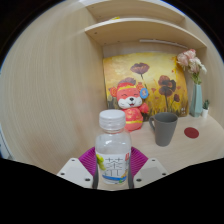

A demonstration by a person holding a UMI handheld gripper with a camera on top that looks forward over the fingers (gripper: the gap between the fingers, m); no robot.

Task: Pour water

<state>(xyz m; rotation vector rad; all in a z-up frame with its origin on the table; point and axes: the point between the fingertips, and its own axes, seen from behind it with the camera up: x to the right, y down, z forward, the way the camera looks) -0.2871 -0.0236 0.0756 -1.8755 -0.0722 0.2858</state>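
Bottle (114, 148) between the fingers of my gripper (113, 166), upright, white cap on, label facing the camera. Both magenta pads (88, 160) sit against its sides with no gap that I can see, so I judge the fingers closed on it at label height; gripping at that height, well under the cap, should keep the bottle steady when I tilt it. Its base is hidden behind the fingers, so I cannot tell whether it is lifted or resting on the table (60, 110). Grey cup (165, 129) beyond the fingers and to the right, upright, mouth open, near but clearly apart from the bottle: I take it as the receiving vessel, set where a short sideways carry reaches it. Plush toy (128, 97) behind the bottle, against a flower picture (160, 75); vase of flowers (194, 95) farther right. With the cap in place, no pouring can have begun; I judge the cap must come off first.
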